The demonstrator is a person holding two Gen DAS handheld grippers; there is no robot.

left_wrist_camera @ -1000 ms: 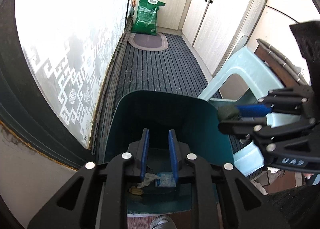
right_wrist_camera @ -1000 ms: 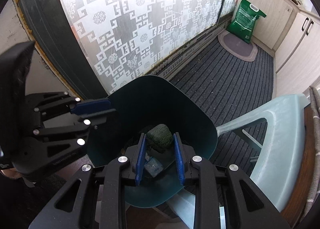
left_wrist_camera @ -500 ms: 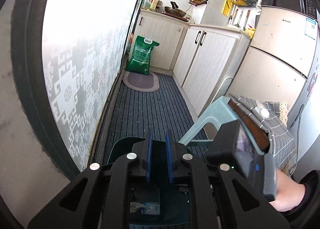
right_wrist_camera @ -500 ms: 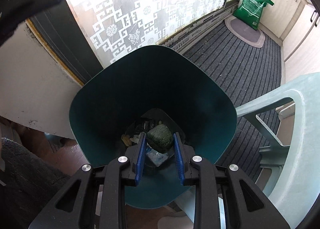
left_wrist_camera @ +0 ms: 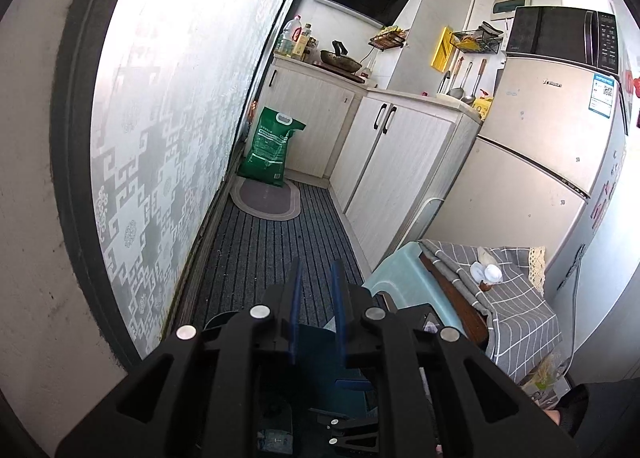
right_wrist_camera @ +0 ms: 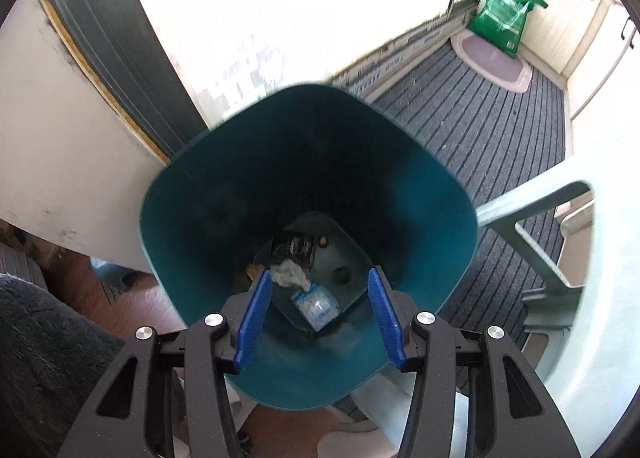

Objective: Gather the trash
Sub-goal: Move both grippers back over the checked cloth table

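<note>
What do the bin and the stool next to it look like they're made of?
The bin looks like moulded plastic: teal walls, smooth with a dull sheen, rounded corners and a thin rim. The stool also looks like plastic, pale green with a matt finish and moulded one-piece legs, though blur leaves its surface unclear.

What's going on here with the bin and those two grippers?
A person is collecting trash. The right gripper hangs over the teal bin, its jaws just opened with nothing between them. A tissue and a small packet lie at the bottom. The left gripper is shut, empty, pointing down the kitchen.
</note>
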